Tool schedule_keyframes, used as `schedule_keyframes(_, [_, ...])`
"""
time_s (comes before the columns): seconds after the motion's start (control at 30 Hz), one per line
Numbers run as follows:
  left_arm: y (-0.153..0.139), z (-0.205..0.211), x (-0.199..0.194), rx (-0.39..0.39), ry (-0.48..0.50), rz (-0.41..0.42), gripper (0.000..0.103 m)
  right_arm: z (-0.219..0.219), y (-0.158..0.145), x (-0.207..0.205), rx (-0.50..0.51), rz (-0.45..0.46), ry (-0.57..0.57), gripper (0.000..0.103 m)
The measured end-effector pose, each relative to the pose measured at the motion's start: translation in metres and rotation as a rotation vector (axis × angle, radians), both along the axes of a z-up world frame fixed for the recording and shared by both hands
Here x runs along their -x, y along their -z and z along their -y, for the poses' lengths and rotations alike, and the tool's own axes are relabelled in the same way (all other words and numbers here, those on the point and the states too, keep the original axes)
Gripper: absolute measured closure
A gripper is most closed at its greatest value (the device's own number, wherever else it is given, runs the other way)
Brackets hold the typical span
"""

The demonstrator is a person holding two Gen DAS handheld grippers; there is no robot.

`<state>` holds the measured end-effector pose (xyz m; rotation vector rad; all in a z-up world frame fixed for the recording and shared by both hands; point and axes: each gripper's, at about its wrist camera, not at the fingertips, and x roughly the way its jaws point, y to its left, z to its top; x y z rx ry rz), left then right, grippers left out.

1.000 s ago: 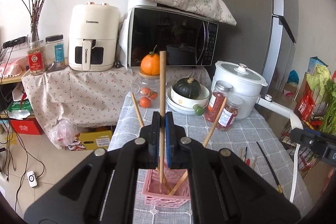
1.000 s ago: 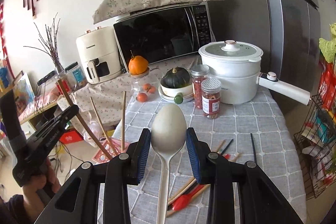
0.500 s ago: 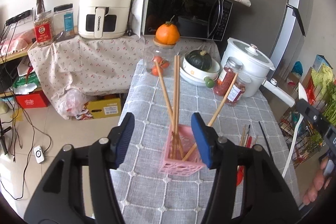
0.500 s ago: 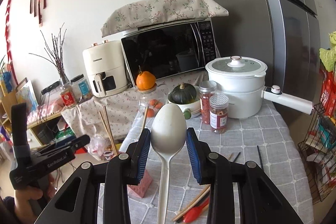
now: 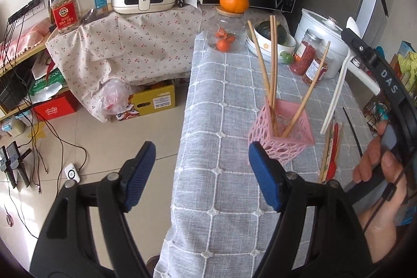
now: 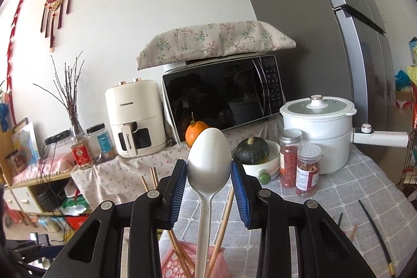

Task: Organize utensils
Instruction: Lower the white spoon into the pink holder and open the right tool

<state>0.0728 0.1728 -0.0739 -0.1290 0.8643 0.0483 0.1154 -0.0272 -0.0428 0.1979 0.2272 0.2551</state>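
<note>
Spoon (image 6: 209,168) was clamped bowl-up in the right gripper (image 6: 209,189), handle hanging above the pink basket (image 5: 282,133) for insertion; left gripper (image 5: 200,176) fingers were opening, empty.

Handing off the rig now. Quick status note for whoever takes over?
Left gripper: jaws opening, nothing between them.
Right gripper: shut on white spoon, bowl up, handle hanging over pink basket.
Done: three wooden chopsticks stand in the basket.
Left: drop the spoon in, then collect the loose utensils and the black chopstick lying on the tablecloth to the basket's right.
</note>
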Motion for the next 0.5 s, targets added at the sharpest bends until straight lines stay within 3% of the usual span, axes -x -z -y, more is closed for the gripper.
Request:
schedule_keyframes(0.23, [0.003,-0.012,0.003,0.017,0.002,-0.006,0.029,-0.016,0.031,-0.005,-0.037,0.042,0.111,0.067])
schedule_keyframes(0.5, [0.006,-0.009,0.004,0.003,0.021,-0.012,0.029,-0.015,0.055,-0.005,-0.059,-0.014,0.143,0.066])
